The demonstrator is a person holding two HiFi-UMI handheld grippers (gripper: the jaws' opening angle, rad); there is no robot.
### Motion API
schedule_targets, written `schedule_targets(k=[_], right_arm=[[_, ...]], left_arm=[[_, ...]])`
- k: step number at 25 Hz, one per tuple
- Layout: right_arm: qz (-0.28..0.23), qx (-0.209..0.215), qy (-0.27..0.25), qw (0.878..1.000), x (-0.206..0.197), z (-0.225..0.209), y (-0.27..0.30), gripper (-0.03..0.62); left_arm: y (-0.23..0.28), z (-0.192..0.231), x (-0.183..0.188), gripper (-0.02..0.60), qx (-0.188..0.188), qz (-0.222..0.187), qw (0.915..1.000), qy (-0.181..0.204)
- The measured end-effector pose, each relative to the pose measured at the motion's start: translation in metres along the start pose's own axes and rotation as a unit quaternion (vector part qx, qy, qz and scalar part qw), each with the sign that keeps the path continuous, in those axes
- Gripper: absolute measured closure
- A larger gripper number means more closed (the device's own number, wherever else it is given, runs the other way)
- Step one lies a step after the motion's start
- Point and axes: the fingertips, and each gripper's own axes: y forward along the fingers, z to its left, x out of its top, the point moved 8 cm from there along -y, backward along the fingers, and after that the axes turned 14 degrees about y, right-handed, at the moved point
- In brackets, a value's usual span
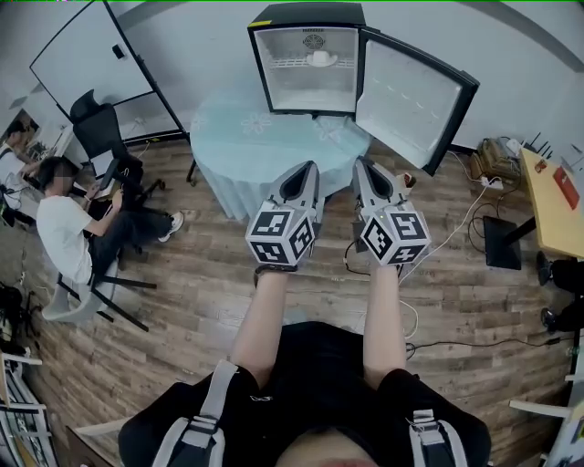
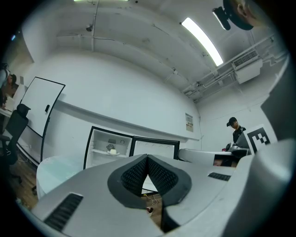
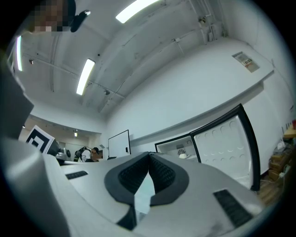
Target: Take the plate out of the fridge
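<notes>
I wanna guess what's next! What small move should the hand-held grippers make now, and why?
Probably step closer to the open fridge: the right hand-held gripper and the left hand-held gripper are shut, empty and well short of the plate on its shelf.

A round, pale-blue-clothed table (image 1: 233,141) stands on wooden plank flooring (image 1: 196,301). A white-shirted person (image 1: 62,233) sits near a black office chair (image 1: 99,132).

Wood-plank floor (image 1: 228,283); glossy black fridge (image 1: 310,18); matt grey plastic jaws, ribbed pads.
</notes>
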Motion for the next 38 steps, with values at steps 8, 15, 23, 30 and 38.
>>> schedule_targets(k=[8, 15, 23, 30, 38], right_arm=[[0.039, -0.002, 0.03, 0.999, -0.039, 0.002, 0.044, 0.589], [0.019, -0.009, 0.039, 0.999, -0.021, 0.0, 0.087, 0.589], [0.038, -0.046, 0.039, 0.997, -0.028, -0.019, 0.132, 0.589], [0.071, -0.066, 0.027, 0.995, -0.054, -0.02, 0.17, 0.589], [0.08, -0.076, -0.017, 0.994, -0.046, -0.015, 0.19, 0.589]], left_arm=[[0.003, 0.058, -0.029, 0.569, -0.011, -0.007, 0.9956, -0.093], [0.048, 0.078, -0.021, 0.569, -0.053, -0.014, 0.9941, -0.094], [0.081, 0.13, -0.03, 0.569, -0.071, 0.037, 0.9952, -0.057], [0.095, 0.175, -0.059, 0.569, -0.057, 0.05, 0.9932, -0.089], [0.113, 0.199, -0.06, 0.569, -0.058, 0.025, 0.9913, -0.115]])
